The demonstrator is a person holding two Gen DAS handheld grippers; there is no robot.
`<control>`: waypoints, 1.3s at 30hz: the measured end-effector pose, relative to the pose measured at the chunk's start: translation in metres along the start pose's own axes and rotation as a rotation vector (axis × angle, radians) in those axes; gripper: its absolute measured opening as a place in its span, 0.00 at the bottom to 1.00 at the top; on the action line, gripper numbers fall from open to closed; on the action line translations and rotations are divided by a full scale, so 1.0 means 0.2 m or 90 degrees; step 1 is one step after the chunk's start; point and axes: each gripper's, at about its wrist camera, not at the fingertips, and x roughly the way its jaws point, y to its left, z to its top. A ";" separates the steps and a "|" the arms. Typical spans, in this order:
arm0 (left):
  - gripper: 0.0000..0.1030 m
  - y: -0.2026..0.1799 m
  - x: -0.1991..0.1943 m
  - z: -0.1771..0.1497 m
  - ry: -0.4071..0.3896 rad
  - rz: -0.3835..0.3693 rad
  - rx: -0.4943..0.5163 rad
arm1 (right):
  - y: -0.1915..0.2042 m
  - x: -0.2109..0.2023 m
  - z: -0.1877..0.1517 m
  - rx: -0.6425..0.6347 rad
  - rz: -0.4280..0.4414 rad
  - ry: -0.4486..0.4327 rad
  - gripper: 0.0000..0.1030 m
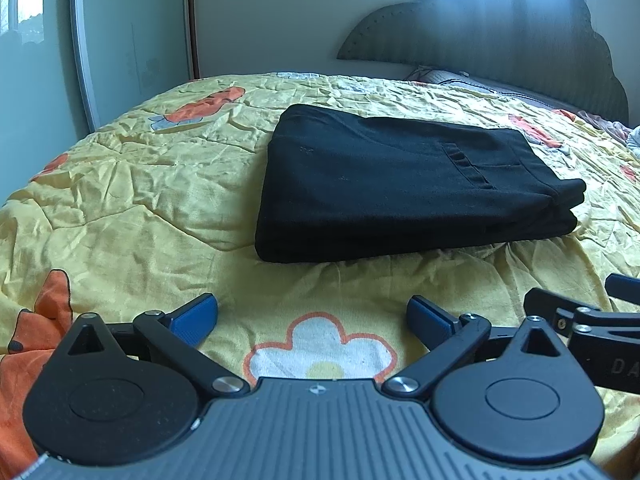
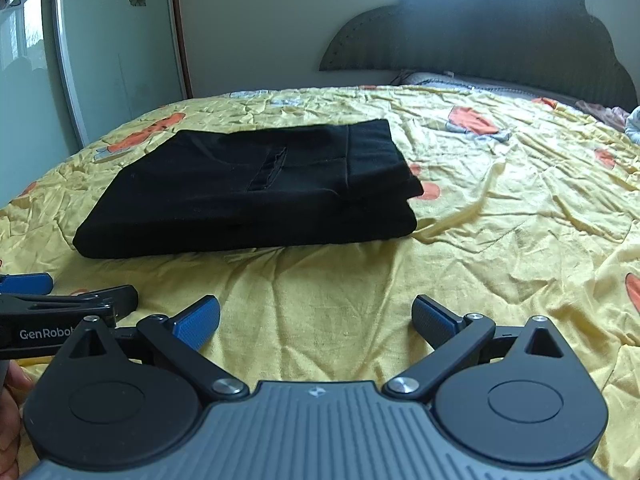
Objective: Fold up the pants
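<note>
The black pants [image 1: 404, 184] lie folded into a thick, neat rectangle in the middle of the bed, on the crumpled yellow bedspread [image 1: 132, 200] with its orange and white flower print, a pocket seam showing on the top layer. Both tools sit low over the cover on the near side of the bundle, apart from it. The left gripper [image 1: 312, 318] has its blue-padded fingers [image 1: 196, 316] spread wide, only a white flower of the print showing between them. The right gripper [image 2: 316, 320] is just the same, jaws wide apart over bare yellow cloth, gripping nothing. The two tools are close together, side by side. Behind the bed stands a dark scalloped headboard [image 2: 500, 36], with a pillow [image 2: 440, 79] at its foot and a glass sliding door [image 2: 100, 52] off to the left.
</note>
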 end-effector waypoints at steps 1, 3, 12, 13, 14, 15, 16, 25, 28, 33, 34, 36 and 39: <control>1.00 0.00 0.00 0.00 -0.001 0.000 -0.001 | 0.00 -0.01 0.00 -0.004 0.000 -0.009 1.00; 1.00 0.01 0.00 0.00 -0.003 -0.002 -0.004 | 0.03 -0.04 -0.01 -0.021 -0.001 -0.027 1.00; 0.99 0.03 -0.03 -0.01 -0.003 -0.009 -0.011 | 0.03 -0.05 -0.02 -0.029 0.001 -0.010 1.00; 0.99 0.03 -0.03 -0.02 -0.002 -0.006 -0.012 | 0.02 -0.05 -0.02 -0.022 0.003 -0.004 1.00; 1.00 0.03 -0.03 -0.02 -0.002 -0.004 -0.012 | 0.01 -0.04 -0.02 -0.014 0.005 0.004 1.00; 1.00 0.02 -0.03 -0.02 -0.001 -0.003 -0.009 | 0.00 -0.03 -0.02 -0.010 0.004 0.018 1.00; 1.00 0.02 -0.03 -0.02 0.000 0.000 -0.006 | 0.00 -0.01 -0.02 -0.008 0.001 0.034 1.00; 1.00 0.00 -0.03 -0.02 -0.003 0.010 0.002 | 0.03 0.01 -0.03 -0.027 -0.007 0.043 1.00; 1.00 0.00 -0.02 -0.02 -0.003 0.010 0.002 | 0.03 0.01 -0.03 -0.026 -0.006 0.043 1.00; 1.00 0.01 -0.02 -0.02 -0.001 0.005 -0.003 | 0.03 0.02 -0.03 -0.030 -0.008 0.044 1.00; 1.00 0.01 -0.02 -0.02 -0.002 0.005 -0.002 | 0.03 0.01 -0.03 -0.031 -0.008 0.042 1.00; 1.00 0.01 -0.02 -0.02 -0.001 0.003 -0.001 | 0.04 -0.01 -0.03 -0.044 -0.007 0.023 1.00; 1.00 0.01 -0.02 -0.03 -0.002 -0.001 0.003 | 0.08 -0.04 -0.02 -0.092 -0.005 -0.015 1.00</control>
